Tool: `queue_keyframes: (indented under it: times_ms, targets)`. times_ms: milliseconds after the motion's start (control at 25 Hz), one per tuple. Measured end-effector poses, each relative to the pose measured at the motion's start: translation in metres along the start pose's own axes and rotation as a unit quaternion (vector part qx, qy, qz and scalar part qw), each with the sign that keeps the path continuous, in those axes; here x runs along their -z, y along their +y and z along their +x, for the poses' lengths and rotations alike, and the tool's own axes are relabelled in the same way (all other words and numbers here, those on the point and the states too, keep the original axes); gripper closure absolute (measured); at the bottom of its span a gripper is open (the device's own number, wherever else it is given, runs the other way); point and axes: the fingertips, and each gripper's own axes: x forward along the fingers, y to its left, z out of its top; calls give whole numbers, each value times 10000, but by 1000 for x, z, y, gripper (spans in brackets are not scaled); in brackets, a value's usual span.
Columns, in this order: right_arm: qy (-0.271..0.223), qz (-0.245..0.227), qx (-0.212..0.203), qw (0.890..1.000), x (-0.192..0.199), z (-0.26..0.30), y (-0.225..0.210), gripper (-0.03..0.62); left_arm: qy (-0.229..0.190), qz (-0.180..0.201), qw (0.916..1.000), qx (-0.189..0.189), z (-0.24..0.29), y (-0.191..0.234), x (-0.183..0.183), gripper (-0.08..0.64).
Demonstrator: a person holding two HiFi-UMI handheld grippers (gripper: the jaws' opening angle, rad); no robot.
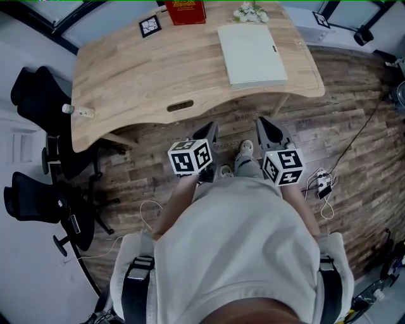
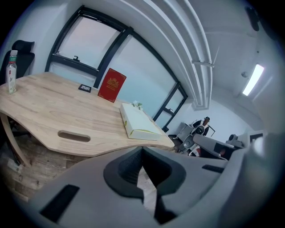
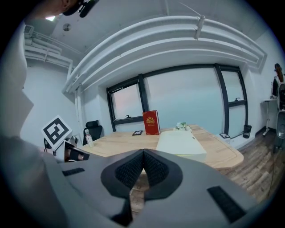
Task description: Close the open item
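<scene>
Both the left gripper (image 1: 210,131) and the right gripper (image 1: 266,128) I am holding low, short of the light wooden desk (image 1: 158,69), fingers (image 3: 132,171) pinched together on nothing, since the flat cream-white rectangular case (image 1: 252,54) near its right end is seemingly lying closed.

Head cam is aimed steeply down from above the person, w/ the whole desk (image 1: 158,69) seen at frame top. Cams on left gripper (image 1: 212,128) & right gripper (image 1: 264,123) are held near the desk's front edge, low, faced across it toward the windows (image 3: 187,98). Desk, white box (image 1: 252,56) & red book (image 1: 185,11) are shared by all 3 views.
</scene>
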Motion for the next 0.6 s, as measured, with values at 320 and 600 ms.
queue_keyframes:
  times_ms: [320,600]
  targets:
    - [-83,-43,34,10000,-3,-2,0,574,-46,44,9999,80,3,-5,-6,540]
    - [-72,-43,46,10000,0,-4,1,574,-41,22,9999,159,5,-9,-6,540]
